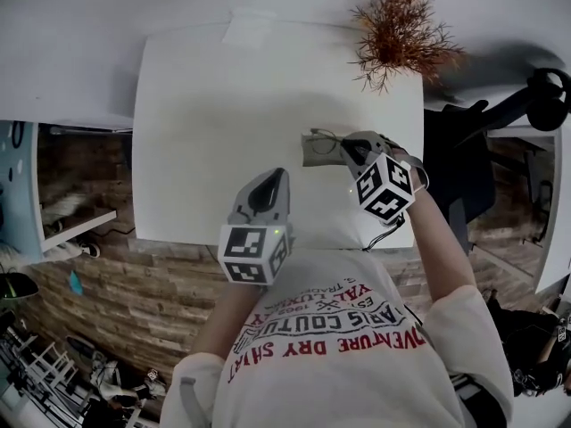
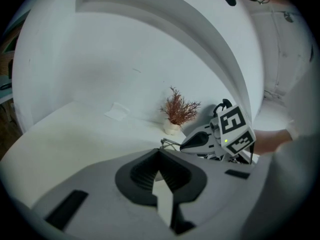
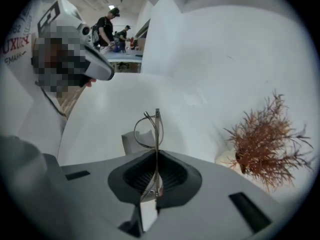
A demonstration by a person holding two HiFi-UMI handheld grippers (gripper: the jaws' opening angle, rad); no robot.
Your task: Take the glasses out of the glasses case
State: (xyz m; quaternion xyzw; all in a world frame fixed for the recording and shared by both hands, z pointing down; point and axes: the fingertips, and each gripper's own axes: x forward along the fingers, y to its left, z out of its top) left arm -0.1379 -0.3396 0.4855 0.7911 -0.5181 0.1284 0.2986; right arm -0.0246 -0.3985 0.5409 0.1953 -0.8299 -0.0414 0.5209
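Glasses held in the right gripper, near the case.
Right gripper jaws pinch the glasses at mid-frame; the case lies on the bench; left gripper jaws are closed on nothing.

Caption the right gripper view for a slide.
Right hand-held gripper clamps thin-framed glasses over the white table, dried plant at right.

White tabletop, bare across the middle; reddish dried plant in a small pale pot at its far right corner; white paper slip at the far edge; brick-pattern floor below; black chair on the right; two people standing far off.
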